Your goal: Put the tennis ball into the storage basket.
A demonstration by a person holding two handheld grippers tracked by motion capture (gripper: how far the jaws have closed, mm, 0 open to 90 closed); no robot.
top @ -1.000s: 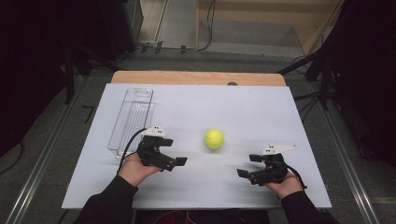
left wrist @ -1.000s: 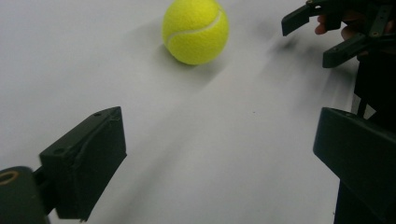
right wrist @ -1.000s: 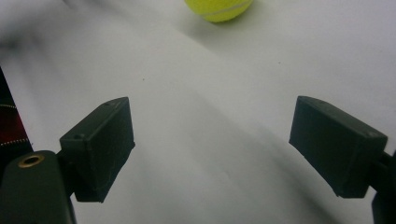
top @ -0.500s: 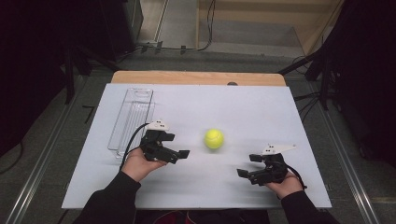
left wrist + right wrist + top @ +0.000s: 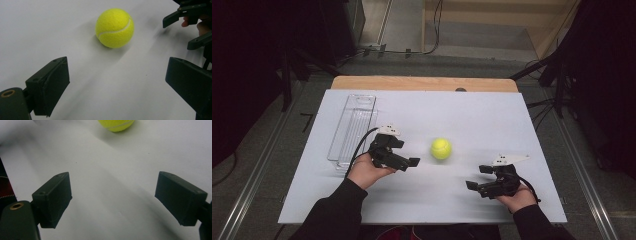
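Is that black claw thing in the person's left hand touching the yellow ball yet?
Apart. In the left gripper view, bare white table lies between the open left gripper and the tennis ball; the high view shows the same gap.

tennis ball (image 5: 116, 125) cut off at top edge in right gripper view, left tongs (image 5: 117, 87) right jaw cropped

A white table (image 5: 512, 115) with a wooden far edge (image 5: 422, 83) stands on grey floor (image 5: 272, 150).
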